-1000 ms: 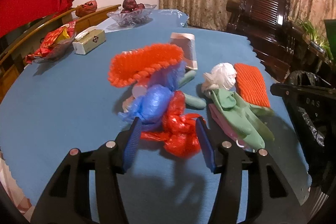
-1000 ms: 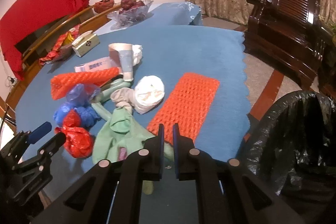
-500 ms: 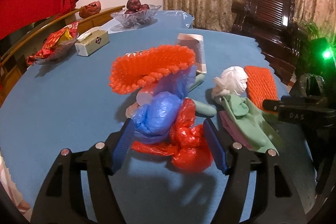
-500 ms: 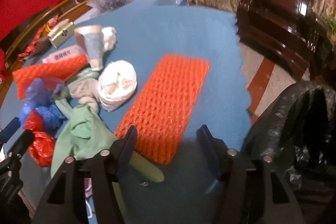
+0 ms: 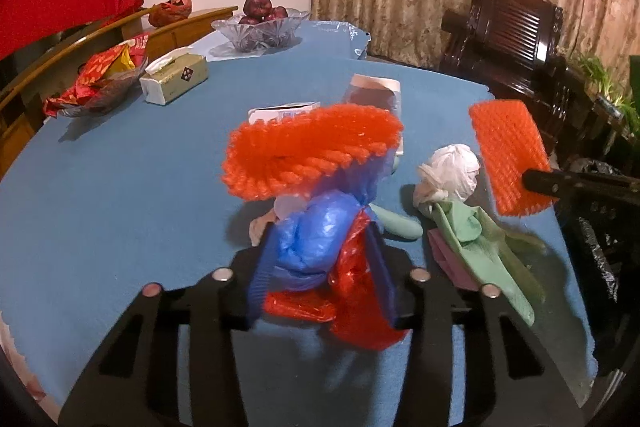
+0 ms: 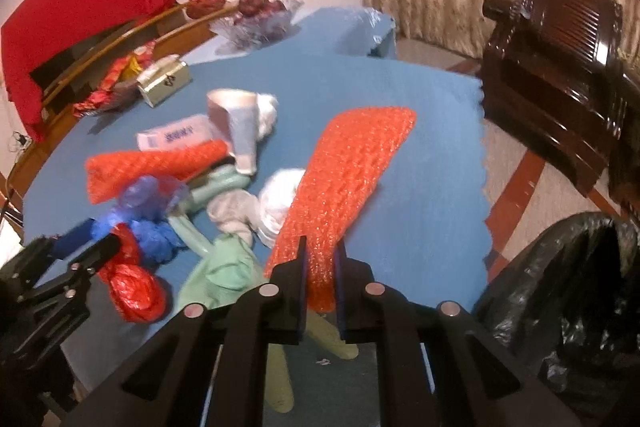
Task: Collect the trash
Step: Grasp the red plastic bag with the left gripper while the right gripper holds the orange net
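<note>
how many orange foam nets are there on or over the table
2. One orange foam net is pinched in the right gripper, lifted; the other rests on the trash pile. More could be buried.

Left hand-held gripper [image 5: 320, 279] closing on the blue bag [image 5: 316, 239] and red bag [image 5: 360, 299], apparently pinched, low centre; orange mesh [image 5: 506, 155] lifted at right.

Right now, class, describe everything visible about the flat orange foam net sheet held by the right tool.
The orange foam net sheet is a long flat strip of knobbly, glossy mesh with rounded corners. The right tool is shut on its near end, so it rises tilted off the blue tablecloth, overlapping the white plastic bag in the right wrist view.
</note>
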The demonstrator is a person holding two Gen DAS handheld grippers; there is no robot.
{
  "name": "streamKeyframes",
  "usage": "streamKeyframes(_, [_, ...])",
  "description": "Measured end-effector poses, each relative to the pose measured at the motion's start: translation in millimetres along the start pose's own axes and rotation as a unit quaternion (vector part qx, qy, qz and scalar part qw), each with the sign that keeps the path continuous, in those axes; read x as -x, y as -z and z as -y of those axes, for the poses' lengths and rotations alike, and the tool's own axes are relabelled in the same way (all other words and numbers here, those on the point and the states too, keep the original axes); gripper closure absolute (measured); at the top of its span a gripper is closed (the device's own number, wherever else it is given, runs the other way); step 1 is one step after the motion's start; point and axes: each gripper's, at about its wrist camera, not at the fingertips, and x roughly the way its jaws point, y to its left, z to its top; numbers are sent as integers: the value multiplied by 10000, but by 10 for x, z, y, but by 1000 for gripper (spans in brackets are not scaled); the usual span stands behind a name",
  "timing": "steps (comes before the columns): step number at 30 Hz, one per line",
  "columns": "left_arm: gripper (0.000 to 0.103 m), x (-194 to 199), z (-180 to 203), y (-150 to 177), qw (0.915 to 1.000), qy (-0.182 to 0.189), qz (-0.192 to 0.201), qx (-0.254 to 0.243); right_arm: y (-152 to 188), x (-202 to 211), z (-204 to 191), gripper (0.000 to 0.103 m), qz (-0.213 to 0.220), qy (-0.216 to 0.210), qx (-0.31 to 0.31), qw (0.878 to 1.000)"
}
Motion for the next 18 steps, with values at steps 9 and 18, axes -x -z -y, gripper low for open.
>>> streamKeyframes(9, [91, 177, 27, 62, 9986, 532, -14, -14, 4, 144, -51, 92, 34, -38, -18, 10000])
streamKeyframes(18, [97, 312, 216, 171, 9970, 764, -30, -140, 132, 264, -38, 92, -26, 18, -47, 10000])
